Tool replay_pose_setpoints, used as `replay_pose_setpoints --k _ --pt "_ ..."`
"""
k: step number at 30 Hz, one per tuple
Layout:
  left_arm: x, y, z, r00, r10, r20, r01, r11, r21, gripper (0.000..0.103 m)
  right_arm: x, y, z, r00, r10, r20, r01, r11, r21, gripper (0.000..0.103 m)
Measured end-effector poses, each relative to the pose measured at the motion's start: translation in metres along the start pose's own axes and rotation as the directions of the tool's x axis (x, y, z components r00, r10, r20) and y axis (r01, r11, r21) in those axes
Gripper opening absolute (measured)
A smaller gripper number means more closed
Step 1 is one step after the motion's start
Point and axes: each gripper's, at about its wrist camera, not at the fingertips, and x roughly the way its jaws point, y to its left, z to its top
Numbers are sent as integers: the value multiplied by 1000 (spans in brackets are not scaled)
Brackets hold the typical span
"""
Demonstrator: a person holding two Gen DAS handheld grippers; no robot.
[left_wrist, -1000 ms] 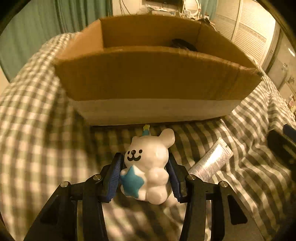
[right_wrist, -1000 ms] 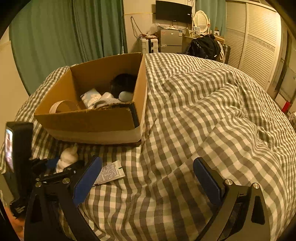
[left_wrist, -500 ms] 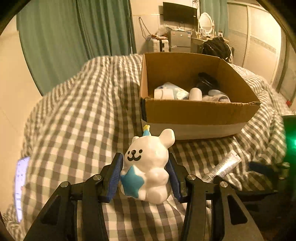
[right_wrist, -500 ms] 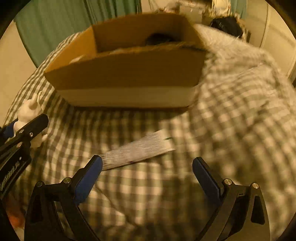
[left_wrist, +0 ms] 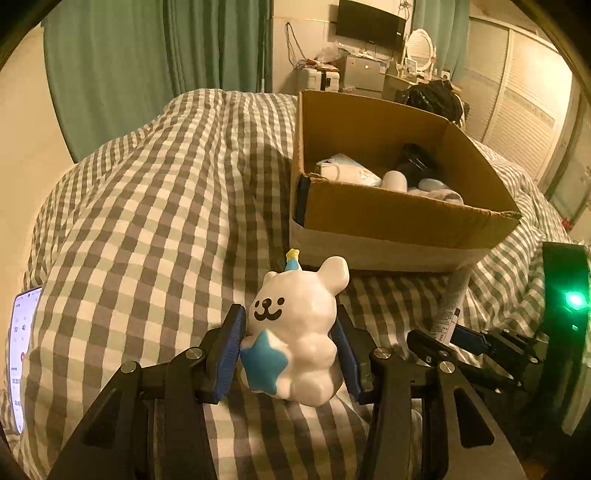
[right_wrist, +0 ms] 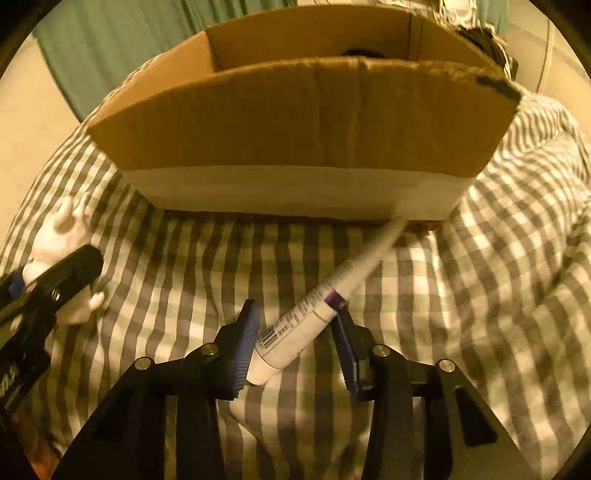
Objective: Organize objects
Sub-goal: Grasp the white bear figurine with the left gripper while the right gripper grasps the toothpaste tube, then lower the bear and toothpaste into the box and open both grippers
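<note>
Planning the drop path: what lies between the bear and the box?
Only checked bedding lies between the bear, held in the left tongs, and the box, seen in the left wrist view.

Both views low, facing the box (left_wrist: 391, 221)

place: home bedroom | bed under a gray-and-white checked duvet (left_wrist: 155, 206) filling the view | green curtains (left_wrist: 155, 70) hanging behind the bed | wall-mounted TV (left_wrist: 371, 23) and round mirror (left_wrist: 419, 50) sitting beyond the bed's far end | louvered wardrobe doors (left_wrist: 524, 110) standing right of the bed
</note>
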Motion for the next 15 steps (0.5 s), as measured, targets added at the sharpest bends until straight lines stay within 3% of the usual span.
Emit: replay_pose_setpoints --k 5,6,15 --pt "-15 0 -5 1000 -8 -5 8 1000 -10 48 -26 2 -11 999 -4 40 6 999 -50 26" --pt "-19 0 -7 1000 -8 -5 8 1000 -12 48 -31 2 -13 999 2 46 1 998 -55 19" --pt "-48 -7 -17 1000 -27 -6 27 1000 -14 48 -68 -7 -36 996 40 80 -36 998 -51 18"
